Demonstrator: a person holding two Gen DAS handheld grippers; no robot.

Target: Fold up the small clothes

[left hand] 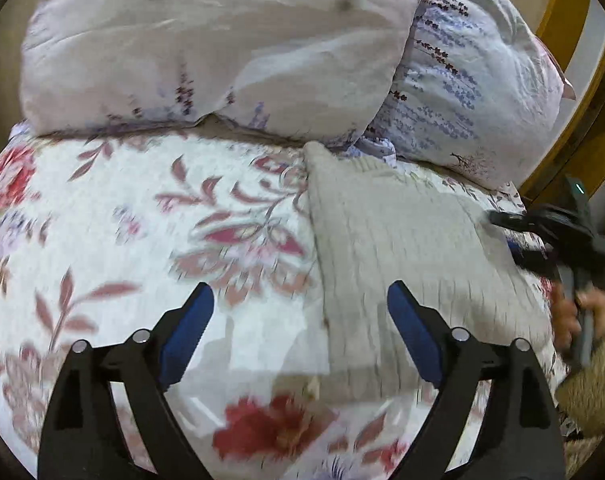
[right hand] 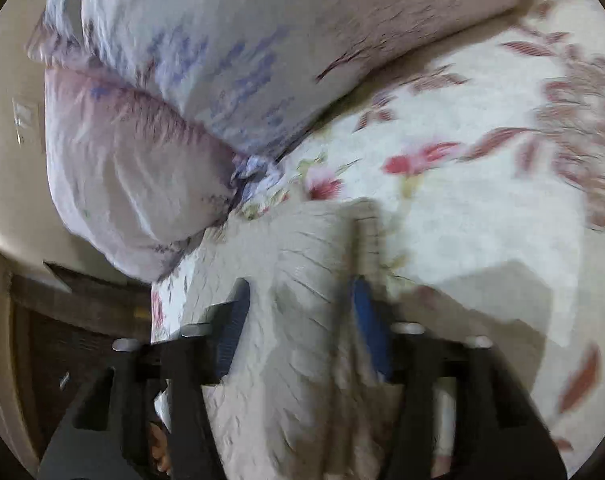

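Observation:
A small grey knit garment point(left hand: 390, 264) lies flat on the flowered bedspread point(left hand: 122, 220), right of centre in the left wrist view. My left gripper point(left hand: 300, 316) is open and empty, hovering over the garment's left edge. My right gripper point(left hand: 518, 236) shows at the garment's right edge, held by a hand. In the right wrist view the knit garment point(right hand: 302, 320) fills the space between the fingers of my right gripper point(right hand: 300, 300), whose jaws stand apart around it. The view is blurred.
Two large pillows point(left hand: 222, 48) with lavender print lie at the head of the bed, right behind the garment. A wooden bed frame point(left hand: 558, 20) curves at the far right. The bed edge and dark furniture point(right hand: 74, 320) show at left in the right wrist view.

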